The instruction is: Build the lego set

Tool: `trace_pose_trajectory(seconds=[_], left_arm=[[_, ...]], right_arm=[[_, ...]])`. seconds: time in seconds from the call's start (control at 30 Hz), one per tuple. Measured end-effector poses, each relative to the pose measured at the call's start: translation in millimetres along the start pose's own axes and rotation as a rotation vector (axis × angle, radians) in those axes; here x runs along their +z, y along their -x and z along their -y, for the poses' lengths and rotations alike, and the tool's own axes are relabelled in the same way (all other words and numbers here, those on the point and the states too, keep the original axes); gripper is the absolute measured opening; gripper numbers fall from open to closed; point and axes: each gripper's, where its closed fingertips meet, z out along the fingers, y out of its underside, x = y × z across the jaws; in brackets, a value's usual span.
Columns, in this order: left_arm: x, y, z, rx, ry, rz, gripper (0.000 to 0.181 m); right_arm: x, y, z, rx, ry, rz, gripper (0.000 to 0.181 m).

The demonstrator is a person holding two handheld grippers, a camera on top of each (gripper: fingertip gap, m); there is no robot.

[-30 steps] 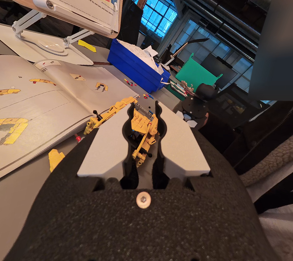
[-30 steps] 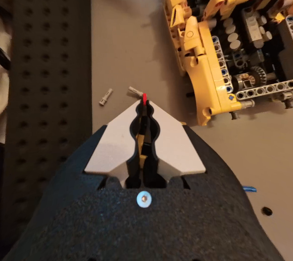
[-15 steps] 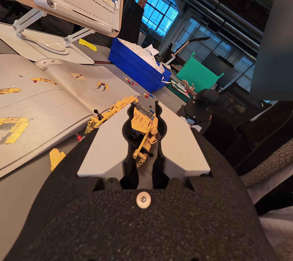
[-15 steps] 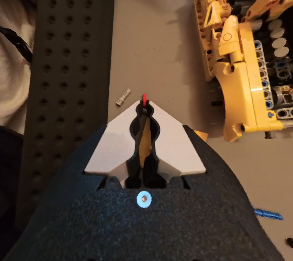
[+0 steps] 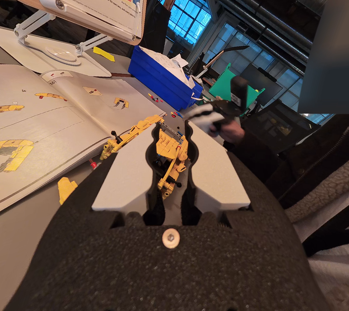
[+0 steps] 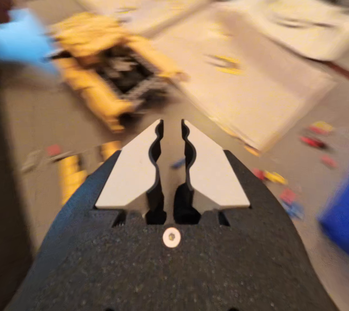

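The yellow lego model (image 5: 170, 148) lies on the grey table beside the open instruction book (image 5: 56, 122). My left gripper (image 5: 171, 124) is open and hangs over the model, which shows through the gap between its fingers. My right gripper (image 6: 171, 121) is open and empty; its view is blurred by motion. There the model (image 6: 102, 67) lies ahead to the left, apart from the fingers. The right gripper also shows in the left wrist view (image 5: 211, 116), blurred, in a person's hand just right of the model.
A blue bin (image 5: 162, 82) with paper stands behind the model. A book stand (image 5: 56, 52) holds a sheet at the back left. Small loose pieces (image 6: 313, 141) lie near the book's corner. A loose yellow part (image 5: 65, 188) lies by the book's near edge. About 25 centimetres separates my left fingertips from my right.
My right gripper was shut on a small yellow and red piece close over the table. It is now open and empty, and has swung up fast. The left gripper has not moved.
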Motion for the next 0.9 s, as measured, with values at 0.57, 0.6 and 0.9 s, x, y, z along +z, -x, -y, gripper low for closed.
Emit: trace_pose_trajectory(seconds=[0.57,0.6,0.9], left_arm=[[-2,-4,4,-0.047,-0.022,-0.041,0.026],[-2,-5,4,-0.049,-0.023,-0.042,0.026],[-2,-3,3,-0.036,-0.016,-0.028,0.026]], right_arm=[[-32,-135,-78,0.281,0.223,-0.645,0.011],[-31,-134,-78,0.276,0.227,-0.636,0.004],[-24,-78,1,0.033,-0.092,-0.37,0.004]])
